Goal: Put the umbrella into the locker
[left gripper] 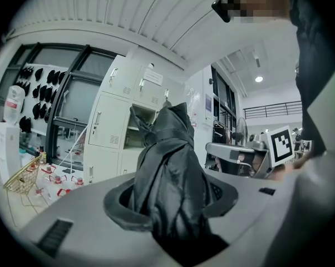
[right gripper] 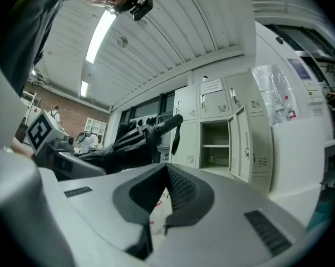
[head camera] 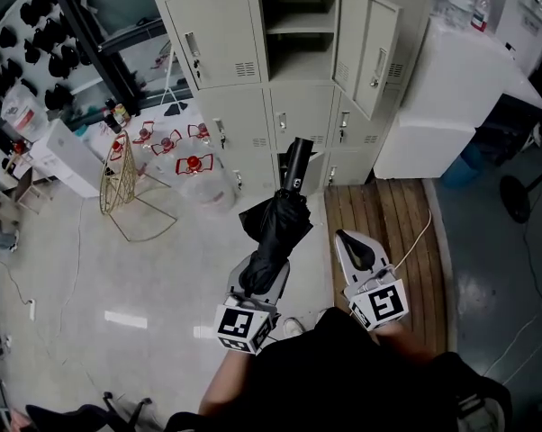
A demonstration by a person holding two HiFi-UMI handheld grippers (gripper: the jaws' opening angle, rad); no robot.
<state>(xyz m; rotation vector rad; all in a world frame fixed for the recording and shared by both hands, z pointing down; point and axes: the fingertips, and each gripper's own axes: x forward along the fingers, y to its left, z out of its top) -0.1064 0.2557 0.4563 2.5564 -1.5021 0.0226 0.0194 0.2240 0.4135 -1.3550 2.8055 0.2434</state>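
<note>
A folded black umbrella (head camera: 275,228) points toward the lockers, its handle (head camera: 296,162) forward. My left gripper (head camera: 264,273) is shut on its fabric body; in the left gripper view the umbrella (left gripper: 167,166) fills the space between the jaws of the left gripper (left gripper: 170,202). Ahead stands the open locker (head camera: 298,34) with an inner shelf, its door (head camera: 365,48) swung to the right. My right gripper (head camera: 356,248) hovers beside the umbrella, its jaws together and empty. From the right gripper (right gripper: 164,174), the umbrella (right gripper: 139,135) shows at left and the open locker (right gripper: 215,143) ahead.
A gold wire basket (head camera: 118,183) and several red-labelled bottles (head camera: 176,147) sit on the floor at left. A white cabinet (head camera: 451,97) stands right of the lockers, with a wooden platform (head camera: 383,214) before it. A fan base (head camera: 514,196) is far right.
</note>
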